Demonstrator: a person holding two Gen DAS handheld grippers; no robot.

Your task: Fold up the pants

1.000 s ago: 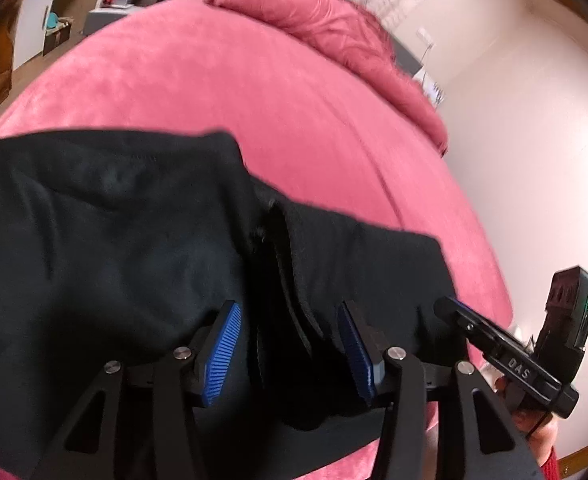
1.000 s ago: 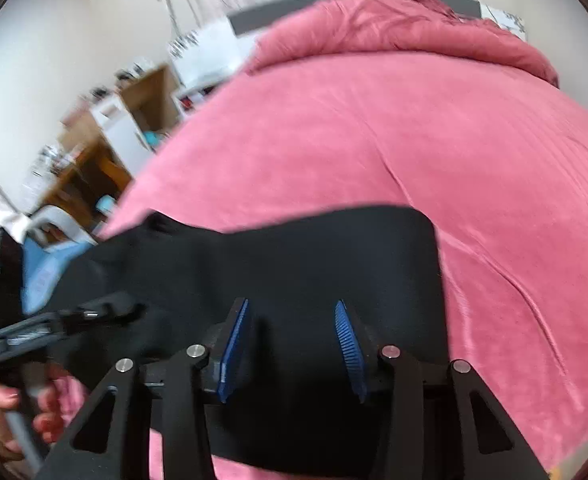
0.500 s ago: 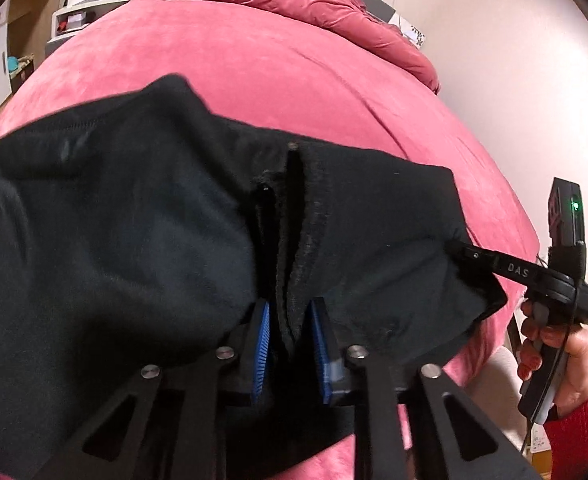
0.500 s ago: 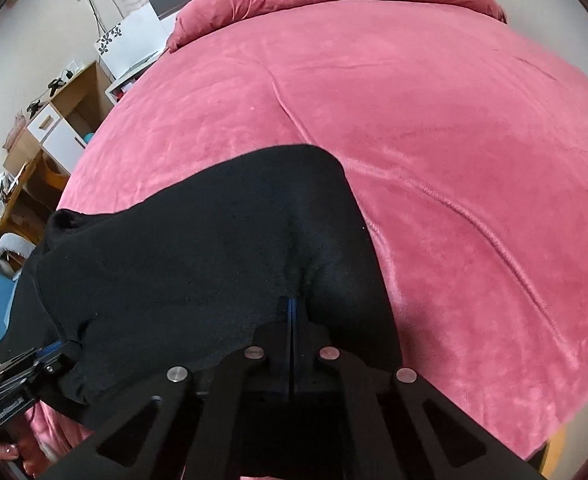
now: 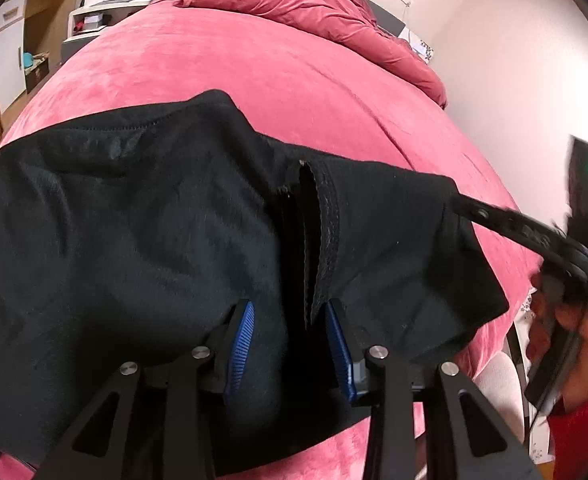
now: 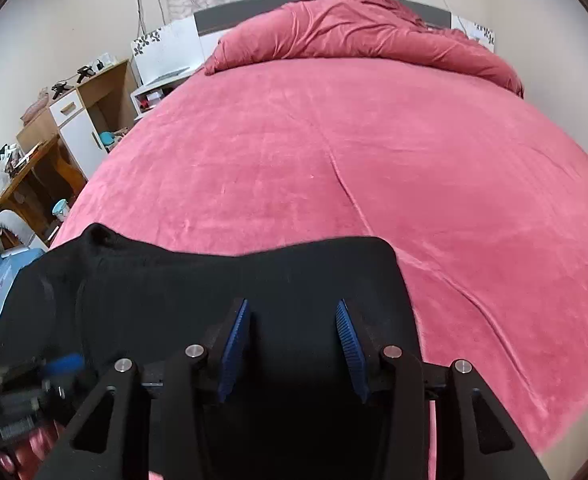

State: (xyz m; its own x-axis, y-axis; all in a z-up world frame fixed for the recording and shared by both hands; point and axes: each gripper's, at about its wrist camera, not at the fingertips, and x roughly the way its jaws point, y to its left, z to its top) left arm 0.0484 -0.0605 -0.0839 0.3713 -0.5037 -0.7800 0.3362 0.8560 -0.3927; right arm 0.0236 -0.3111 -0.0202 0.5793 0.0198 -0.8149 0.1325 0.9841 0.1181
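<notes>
Black pants [image 5: 133, 232] lie across the near edge of the pink bed [image 5: 294, 92], with the waistband opening [image 5: 314, 232] near the middle. My left gripper [image 5: 289, 350] is open, its blue pads on either side of the waistband fabric. The other gripper shows at the right of the left wrist view [image 5: 506, 228], at the pants' corner. In the right wrist view the pants [image 6: 213, 280] lie under my right gripper [image 6: 291, 348], which is open with black fabric between its pads.
A rumpled pink duvet [image 6: 366, 36] lies at the head of the bed. Wooden shelves and a desk [image 6: 57, 136] stand left of the bed. A wall [image 5: 514, 60] runs along the bed's right side.
Both grippers were shut on the pants half a second ago and have opened, letting go of the fabric. The pants now lie flatter on the bed.
</notes>
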